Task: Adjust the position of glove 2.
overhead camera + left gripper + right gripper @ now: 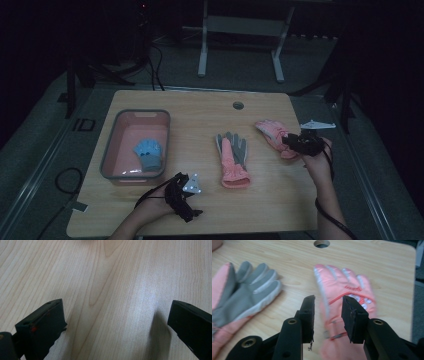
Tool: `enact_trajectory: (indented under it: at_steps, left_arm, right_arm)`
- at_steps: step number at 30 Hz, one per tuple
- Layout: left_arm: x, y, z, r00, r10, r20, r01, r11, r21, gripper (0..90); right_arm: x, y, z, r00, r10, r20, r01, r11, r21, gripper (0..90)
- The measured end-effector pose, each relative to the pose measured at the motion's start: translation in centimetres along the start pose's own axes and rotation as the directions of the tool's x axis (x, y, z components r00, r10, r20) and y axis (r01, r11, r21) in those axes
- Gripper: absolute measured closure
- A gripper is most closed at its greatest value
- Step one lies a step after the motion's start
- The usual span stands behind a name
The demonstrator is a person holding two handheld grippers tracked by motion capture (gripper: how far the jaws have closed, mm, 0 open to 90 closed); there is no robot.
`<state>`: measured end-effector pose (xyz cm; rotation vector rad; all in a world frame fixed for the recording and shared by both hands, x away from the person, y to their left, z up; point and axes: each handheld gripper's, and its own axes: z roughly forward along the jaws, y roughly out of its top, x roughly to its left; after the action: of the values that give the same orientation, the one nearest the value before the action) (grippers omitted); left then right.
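Seemingly above the blurred pink glove (342,287), the right gripper (328,315) stands part open, empty; the left gripper (115,322) gapes wide over bare table (107,277).

The high view is dim and murky, its surroundings nearly black, while both gripper views are bright and warm, with a soft sheen and jaw shadows on the table (140,297) and motion blur smearing the pink glove (347,290).
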<state>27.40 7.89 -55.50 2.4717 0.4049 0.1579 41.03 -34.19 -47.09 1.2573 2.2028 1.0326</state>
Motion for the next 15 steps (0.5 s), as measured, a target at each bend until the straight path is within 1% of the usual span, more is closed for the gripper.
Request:
enact_trajectory:
  at_steps: [3,6,7,9,10,12,15]
  left_arm:
    - [0.0,0.0,0.0,1.0000,-0.004,0.002,0.004,1.0000,-0.003,1.4]
    - [0.0,0.0,0.0,1.0000,-0.003,0.002,0.003,1.0000,0.000,1.4]
    - [0.0,0.0,0.0,1.0000,-0.004,0.003,0.004,1.0000,-0.001,1.4]
    - [0.1,-0.1,0.0,1.0000,-0.005,0.004,0.005,1.0000,-0.002,1.4]
    - [0.2,-0.1,0.0,0.9999,-0.012,0.006,0.012,0.9999,-0.007,1.4]
    - [0.3,-0.1,-0.1,0.9999,-0.010,0.004,0.010,0.9999,-0.005,1.4]
    - [0.3,-0.1,-0.1,0.9999,-0.012,0.004,0.012,0.9999,-0.007,1.4]
  right_arm:
    - [-0.9,0.4,0.5,0.9995,-0.030,-0.011,0.030,0.999,0.024,58.6]
    - [-2.0,0.6,1.6,0.9988,-0.047,-0.011,0.048,0.997,0.058,56.8]
    - [-2.4,0.6,2.0,0.9990,-0.043,-0.012,0.044,0.997,0.070,56.8]
    - [-3.0,0.4,2.7,0.9990,-0.040,-0.023,0.041,0.996,0.079,56.8]
    - [-3.3,0.3,3.1,0.9990,-0.037,-0.027,0.039,0.996,0.083,57.8]
    - [-3.6,0.1,3.8,0.9987,-0.037,-0.035,0.040,0.994,0.097,58.4]
    - [-4.2,-0.3,4.9,0.9989,-0.042,-0.021,0.044,0.991,0.125,59.3]
